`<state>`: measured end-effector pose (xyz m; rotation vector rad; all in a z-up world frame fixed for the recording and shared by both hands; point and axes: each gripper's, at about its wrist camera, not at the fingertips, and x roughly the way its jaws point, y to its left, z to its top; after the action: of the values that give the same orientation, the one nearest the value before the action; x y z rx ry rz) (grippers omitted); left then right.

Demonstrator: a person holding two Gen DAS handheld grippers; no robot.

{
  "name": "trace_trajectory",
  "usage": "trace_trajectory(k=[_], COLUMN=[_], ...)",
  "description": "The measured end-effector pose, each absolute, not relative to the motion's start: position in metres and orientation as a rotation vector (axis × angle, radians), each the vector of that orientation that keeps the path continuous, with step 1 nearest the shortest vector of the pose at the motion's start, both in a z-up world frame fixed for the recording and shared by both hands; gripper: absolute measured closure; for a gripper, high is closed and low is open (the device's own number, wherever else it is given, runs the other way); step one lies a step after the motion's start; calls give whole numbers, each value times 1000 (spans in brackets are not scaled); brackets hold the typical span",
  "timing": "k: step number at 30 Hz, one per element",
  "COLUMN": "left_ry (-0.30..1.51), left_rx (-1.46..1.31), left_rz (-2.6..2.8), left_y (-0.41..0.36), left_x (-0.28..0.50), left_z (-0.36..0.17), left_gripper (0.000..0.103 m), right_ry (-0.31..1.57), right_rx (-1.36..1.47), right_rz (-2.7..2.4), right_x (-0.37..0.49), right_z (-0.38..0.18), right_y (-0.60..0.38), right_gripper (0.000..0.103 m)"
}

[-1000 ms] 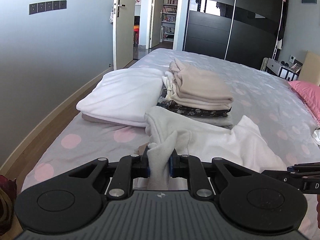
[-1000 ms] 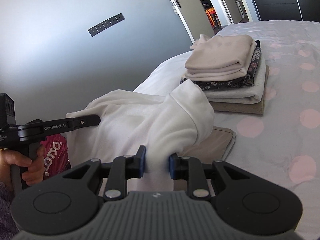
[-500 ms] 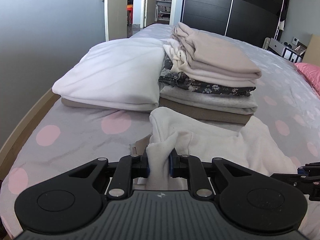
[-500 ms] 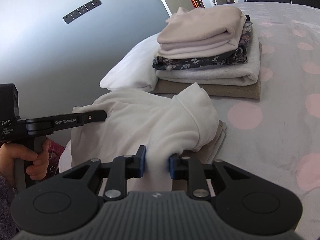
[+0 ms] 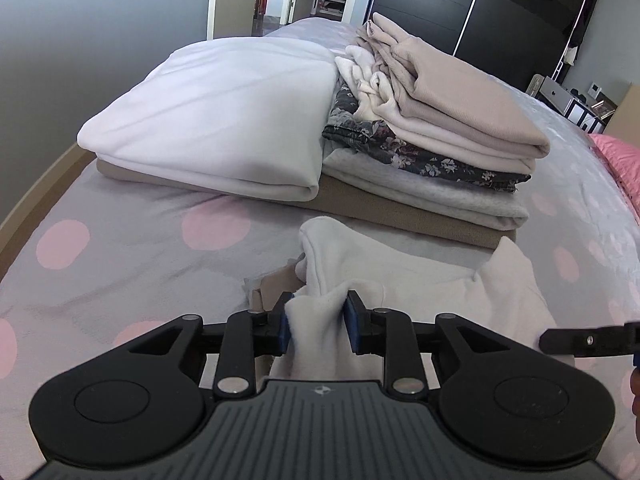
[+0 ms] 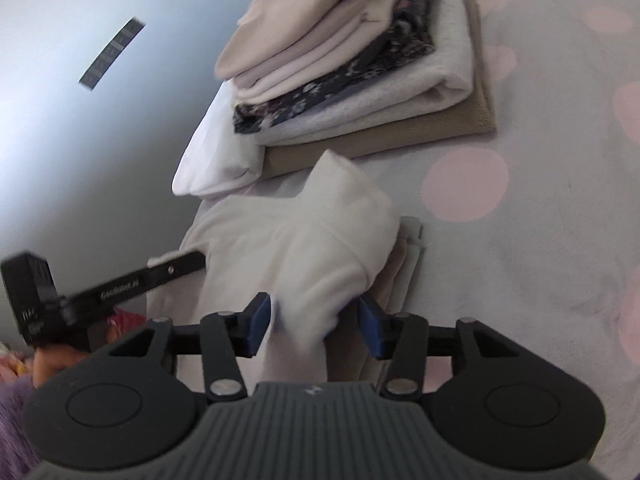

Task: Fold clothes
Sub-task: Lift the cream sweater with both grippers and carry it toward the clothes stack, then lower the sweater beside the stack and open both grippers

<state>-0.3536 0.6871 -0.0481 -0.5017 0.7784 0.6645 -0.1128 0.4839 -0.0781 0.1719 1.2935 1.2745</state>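
Note:
A white fleece garment (image 5: 424,284) lies folded on the grey bed cover with pink dots (image 5: 132,248); it also shows in the right wrist view (image 6: 288,240). My left gripper (image 5: 318,322) is shut on a bunched corner of it, low over the bed. My right gripper (image 6: 316,320) has its jaws spread, with the other corner of the garment lying loose between them. The left gripper's finger (image 6: 176,266) shows at the garment's left edge in the right wrist view. A beige cloth (image 6: 404,264) lies under the garment.
A stack of folded clothes (image 5: 432,136), beige on top, floral and grey below, stands just beyond the garment. A folded white piece (image 5: 216,120) lies to its left. Grey wall and bed edge on the left; dark wardrobe (image 5: 480,12) at the back.
Both grippers have moved forward and down toward the stack, laying the garment on the bed. The right gripper's jaws have opened and released its corner. The left stays shut on its corner.

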Motion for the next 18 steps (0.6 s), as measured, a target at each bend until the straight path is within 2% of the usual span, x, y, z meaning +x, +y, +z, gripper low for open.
trace_trajectory(k=[6, 7, 8, 9, 10, 12, 18], left_ry=[769, 765, 762, 760, 758, 747, 735], left_rx=[-559, -569, -572, -558, -544, -507, -477], left_rz=[685, 690, 693, 688, 683, 675, 674], left_y=[698, 700, 700, 698, 696, 692, 696], left_x=[-351, -350, -350, -349, -349, -349, -349], left_z=[-54, -55, -55, -54, -53, -48, -54], left_gripper=[79, 79, 82, 87, 87, 90, 91], right_ry=[1453, 1467, 1473, 1476, 1460, 1386, 910], right_rx=[322, 316, 311, 306, 298, 257, -16], right_rz=[1200, 1190, 1189, 1189, 1200, 1249, 1475], right_x=[-76, -74, -73, -73, -73, -77, -117], right_z=[-98, -101, -103, -104, -102, -90, -43], right_y=[499, 503, 506, 508, 508, 508, 504], right_gripper=[54, 58, 66, 70, 73, 81, 83])
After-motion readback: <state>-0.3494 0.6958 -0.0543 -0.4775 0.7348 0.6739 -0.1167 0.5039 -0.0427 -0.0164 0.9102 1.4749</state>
